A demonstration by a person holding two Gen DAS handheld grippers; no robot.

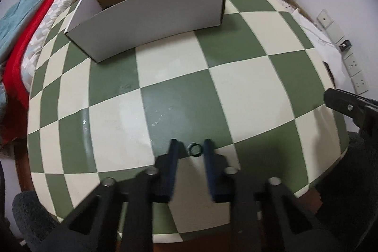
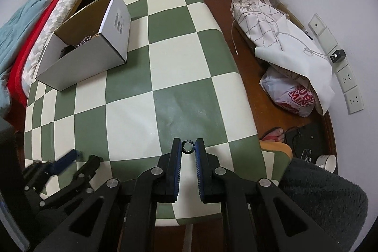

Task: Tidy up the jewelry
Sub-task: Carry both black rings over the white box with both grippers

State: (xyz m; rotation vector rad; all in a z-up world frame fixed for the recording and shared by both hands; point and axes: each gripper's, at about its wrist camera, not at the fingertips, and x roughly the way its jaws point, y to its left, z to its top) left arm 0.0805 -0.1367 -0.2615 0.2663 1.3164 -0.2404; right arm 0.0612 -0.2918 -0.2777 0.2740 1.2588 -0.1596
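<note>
While my right gripper (image 2: 188, 147) pinches one ring (image 2: 187, 147) above the checkered desk (image 2: 179, 63), my left gripper (image 1: 191, 150) stands spread around a second ring (image 1: 195, 149); one box (image 2: 94, 49) sits beyond.

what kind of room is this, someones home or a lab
Most likely a bedroom in a home: a bed with red and teal bedding runs beside the checkered table, and slippers and a plastic shopping bag lie on the wooden floor.
</note>
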